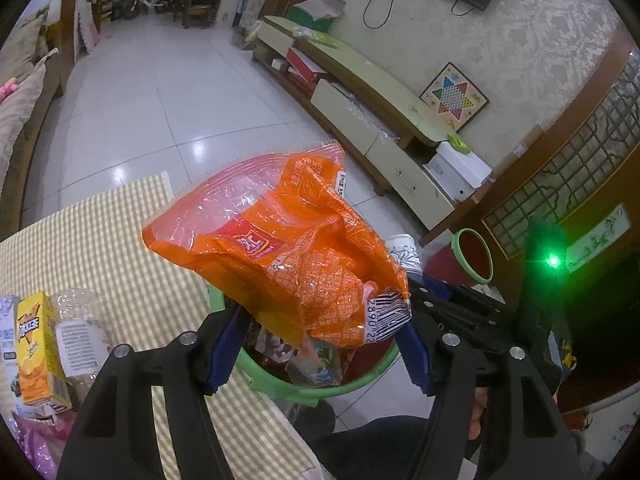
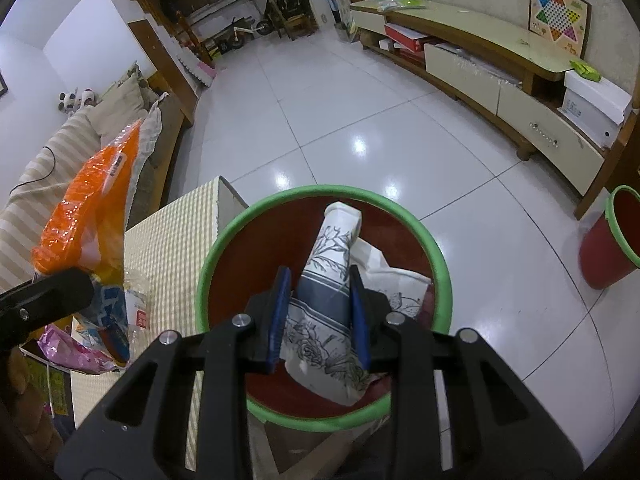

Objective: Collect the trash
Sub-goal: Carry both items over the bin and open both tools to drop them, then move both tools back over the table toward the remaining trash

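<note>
A: What do the left tongs point(image 1: 320, 344) carry?

B: A crinkly orange plastic wrapper point(image 1: 288, 248), glossy and part transparent, with a barcode label at its lower corner. The blue pads stand wide apart with the wrapper's lower end between them; whether they pinch it I cannot tell. It hangs over the green-rimmed red bin point(image 1: 360, 376), which already holds crumpled scraps.

A: And the right tongs point(image 2: 318, 320)?

B: Closed on a squashed paper cup point(image 2: 328, 300), white with inked flowers and a grey-blue band, its narrow end pointing to twelve o'clock. It sits above the round bin's point(image 2: 224, 240) mouth, with white crumpled paper beneath.

A: How many bins?

B: Two of the same make: one under the tongs, a second bin point(image 2: 608, 240) on the glossy tiled floor at three o'clock.

A: The worktop point(image 1: 100, 248)?

B: Covered in a yellow-and-white checked cloth. At eight o'clock in the left view: one yellow drink carton point(image 1: 36, 352), one clear crushed plastic bottle point(image 1: 80, 332), and a pink foil bag point(image 1: 36, 444).
</note>
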A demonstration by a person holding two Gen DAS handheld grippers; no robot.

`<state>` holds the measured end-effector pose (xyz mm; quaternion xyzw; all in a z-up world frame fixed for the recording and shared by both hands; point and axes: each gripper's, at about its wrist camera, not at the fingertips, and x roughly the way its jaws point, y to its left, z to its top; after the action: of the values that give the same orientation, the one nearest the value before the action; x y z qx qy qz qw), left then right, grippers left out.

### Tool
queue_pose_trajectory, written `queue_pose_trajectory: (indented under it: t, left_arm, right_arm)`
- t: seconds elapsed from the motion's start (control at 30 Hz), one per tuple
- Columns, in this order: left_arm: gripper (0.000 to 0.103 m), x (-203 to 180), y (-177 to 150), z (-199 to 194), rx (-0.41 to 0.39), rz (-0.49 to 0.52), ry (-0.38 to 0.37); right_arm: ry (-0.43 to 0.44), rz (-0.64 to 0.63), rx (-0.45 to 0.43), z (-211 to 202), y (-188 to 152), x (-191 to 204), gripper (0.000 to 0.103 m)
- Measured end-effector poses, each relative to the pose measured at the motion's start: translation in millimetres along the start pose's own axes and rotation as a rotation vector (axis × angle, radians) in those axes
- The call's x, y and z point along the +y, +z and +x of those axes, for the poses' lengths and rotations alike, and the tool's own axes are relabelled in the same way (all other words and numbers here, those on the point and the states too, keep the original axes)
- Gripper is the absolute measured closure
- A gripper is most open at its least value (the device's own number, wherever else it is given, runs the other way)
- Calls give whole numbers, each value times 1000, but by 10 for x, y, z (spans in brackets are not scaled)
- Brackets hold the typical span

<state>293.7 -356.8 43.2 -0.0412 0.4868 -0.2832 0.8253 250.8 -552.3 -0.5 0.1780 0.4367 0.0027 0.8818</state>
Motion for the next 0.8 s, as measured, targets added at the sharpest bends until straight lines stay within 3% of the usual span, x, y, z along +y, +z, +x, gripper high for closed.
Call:
queue_pose_trajectory:
  t: [0.37,0.47,0.5,0.57,0.67,0.8]
  left_arm:
    - [38,11,125,105,12,1,-11]
    - [32,9,158,111,10,2,-19]
    - [27,13,169,112,8,-3,-20]
    - [25,30,184,101,-5,-19,-12]
    - [17,71,176,86,-10,-34,-16]
    - [10,140,155,42,-18,-54,-17]
  right_arm:
    - [-5,-24,6,74,66,34,75]
    - [-8,-34,6,84,57,47,72]
    - [-13,-38,3,80,55,46,68]
    - [-19,-37,-10,66,53,36,47]
    - [-26,-38,-24,46,55,41,30]
    - [-29,-47,-30,29,51,85,23]
